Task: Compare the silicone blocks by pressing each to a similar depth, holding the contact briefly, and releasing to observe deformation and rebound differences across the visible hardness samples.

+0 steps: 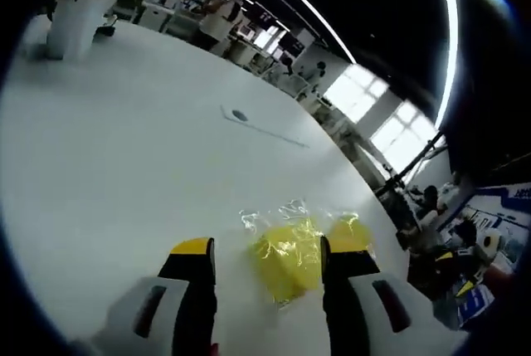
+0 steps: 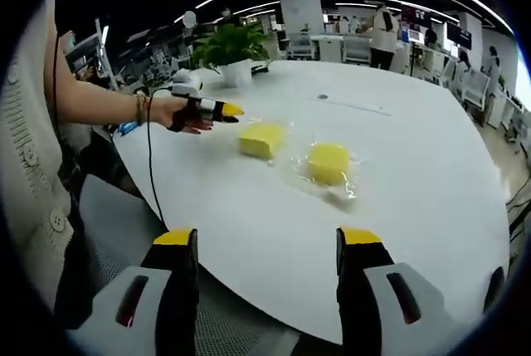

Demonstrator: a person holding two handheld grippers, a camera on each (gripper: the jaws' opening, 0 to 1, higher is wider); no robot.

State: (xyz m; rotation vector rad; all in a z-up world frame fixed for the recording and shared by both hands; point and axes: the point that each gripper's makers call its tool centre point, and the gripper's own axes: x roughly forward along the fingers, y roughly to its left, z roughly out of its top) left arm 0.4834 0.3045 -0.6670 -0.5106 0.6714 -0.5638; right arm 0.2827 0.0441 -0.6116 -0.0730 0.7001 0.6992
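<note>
Count on counter (image 2: 431,173):
2 yellow silicone blocks (image 2: 261,139) (image 2: 328,162), 1 clear plastic wrap (image 2: 353,190), 1 potted plant (image 2: 231,49).

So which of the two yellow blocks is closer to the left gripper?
The squarer yellow block, just ahead of the left gripper; the rounder block lies farther along the white table, on crinkled clear wrap.

White table (image 2: 431,198). Two yellow silicone blocks: square block (image 2: 261,139) bare, plain yellow; round block (image 2: 329,162) same yellow, on clear shiny wrap (image 2: 342,186) w/ white glints. In left gripper view, yellow blocks (image 1: 290,256) under crinkled transparent film. Left gripper (image 1: 267,266) & right gripper (image 2: 267,250): black jaws w/ yellow tips, white bodies w/ dark slots. Green plant (image 2: 228,45) in white pot (image 2: 234,74). Person's sleeve (image 2: 33,148): cream knit, w/ buttons.
</note>
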